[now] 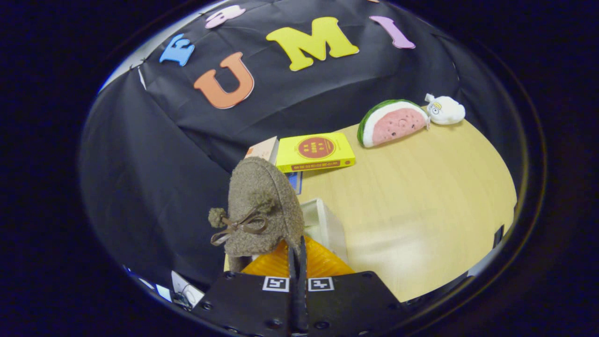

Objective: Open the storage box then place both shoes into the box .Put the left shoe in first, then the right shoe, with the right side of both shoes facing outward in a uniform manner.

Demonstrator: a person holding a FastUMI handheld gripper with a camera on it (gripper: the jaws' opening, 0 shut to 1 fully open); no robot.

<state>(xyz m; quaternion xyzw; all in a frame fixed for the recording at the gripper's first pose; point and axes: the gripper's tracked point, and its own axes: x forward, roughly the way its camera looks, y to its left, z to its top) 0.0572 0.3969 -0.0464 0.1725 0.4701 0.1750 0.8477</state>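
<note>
A brown fuzzy shoe (262,206) with a ribbon bow and small pompoms hangs in the air, tilted on end with its toe up. My gripper (297,250) is shut on the shoe's rim, its fingers nearly touching each other. Just below and beyond the shoe I see the corner of the white storage box (325,224), standing on the wooden table (421,196). The shoe hides most of the box, and I cannot tell what is inside it.
A yellow flat box (314,150) lies beyond the shoe, with a small pale carton (264,149) beside it. A watermelon-slice plush (393,122) and a white plush toy (444,110) sit at the table's far side against the black cloth wall.
</note>
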